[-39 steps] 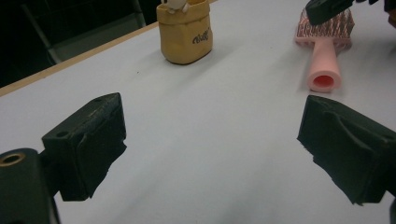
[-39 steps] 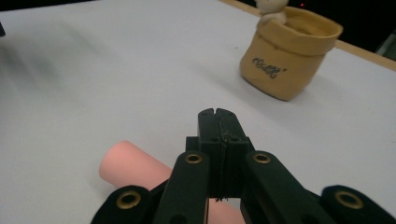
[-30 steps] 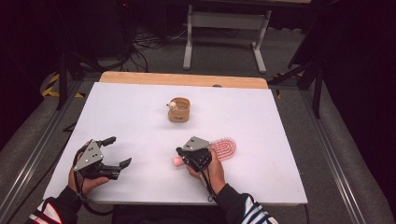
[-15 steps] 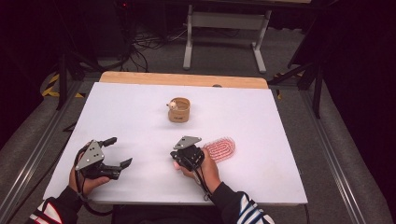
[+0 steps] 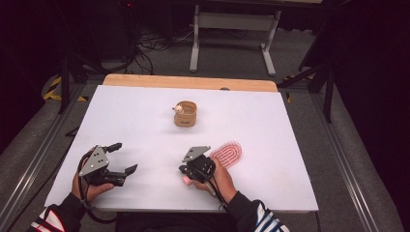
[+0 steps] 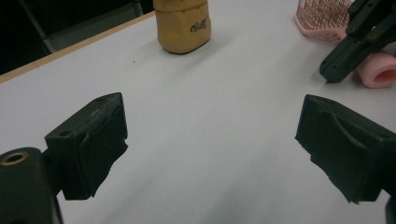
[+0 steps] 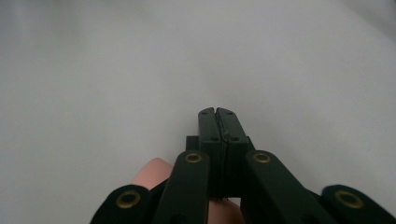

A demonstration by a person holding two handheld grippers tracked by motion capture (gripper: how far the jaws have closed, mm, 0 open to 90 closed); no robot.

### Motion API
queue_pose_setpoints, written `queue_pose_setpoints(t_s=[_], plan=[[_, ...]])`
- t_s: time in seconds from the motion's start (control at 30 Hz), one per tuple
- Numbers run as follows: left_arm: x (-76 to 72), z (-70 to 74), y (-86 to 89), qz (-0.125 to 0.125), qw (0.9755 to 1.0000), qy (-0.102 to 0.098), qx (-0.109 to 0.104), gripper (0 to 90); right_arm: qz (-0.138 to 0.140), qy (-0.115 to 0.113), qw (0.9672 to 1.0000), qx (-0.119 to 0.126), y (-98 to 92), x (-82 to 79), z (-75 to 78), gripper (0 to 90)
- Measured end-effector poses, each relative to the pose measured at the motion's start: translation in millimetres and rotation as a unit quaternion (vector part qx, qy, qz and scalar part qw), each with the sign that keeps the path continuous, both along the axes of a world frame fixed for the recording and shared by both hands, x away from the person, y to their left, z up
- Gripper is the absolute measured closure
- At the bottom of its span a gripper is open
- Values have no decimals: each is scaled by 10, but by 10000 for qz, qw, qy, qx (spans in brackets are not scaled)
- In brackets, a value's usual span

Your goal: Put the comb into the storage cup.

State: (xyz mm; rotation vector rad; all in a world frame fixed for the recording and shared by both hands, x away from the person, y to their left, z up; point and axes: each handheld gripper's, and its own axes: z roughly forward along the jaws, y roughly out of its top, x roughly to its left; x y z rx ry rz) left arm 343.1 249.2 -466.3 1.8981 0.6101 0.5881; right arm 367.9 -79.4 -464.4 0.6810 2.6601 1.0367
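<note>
On the near half of the white table [image 5: 270, 121], a pink hairbrush [image 5: 227, 154] lies flat with its bristle pad turned up and its round, hollow-looking handle end [image 6: 380, 70] pointing toward the person. The right tongs [image 5: 186, 170] rest directly over that handle, jaws pressed tight together with nothing between them, as the right gripper view shows them meeting edge to edge above the pink handle [image 7: 149, 175]. Whether their tips actually touch the brush cannot be told from these pictures. The left tongs [image 5: 123, 157] hover well off to the left, jaws spread wide and empty over bare table. Farther back, near the table's middle, stands a small tan cup [image 5: 185, 114] with something pale at its rim, well apart from both hands.

The brush looks like light moulded plastic: stiff through the handle, with a springy field of thin bristles [image 6: 322, 11] that would bend or catch under pressure. It probably weighs little and would skate easily on the smooth tabletop if nudged from the side. The handle seems the sound place to take hold, across its width near the middle, where the tube is even and firm. A grip on the bristle pad would likely be unsteady, and a pinch at the very end of the handle could let the head swing down.
</note>
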Motion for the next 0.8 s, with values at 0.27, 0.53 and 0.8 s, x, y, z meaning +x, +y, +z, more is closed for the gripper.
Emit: queue_pose_setpoints(t_s=[0.27, 0.53, 0.8], plan=[[0, 1, 10, 6, 10000, 17, -20, 100, 395, 102, 9990, -191, -206, -170, 40, 900], [10, -9, -4, 16, 10000, 55, 27, 102, 569, 111, 9982, -179, -566, -280, 41, 899], [19, -21, -39, -7, 9999, 98, 90, 103, 619, 166, 9979, -114, -950, -323, 42, 900]])
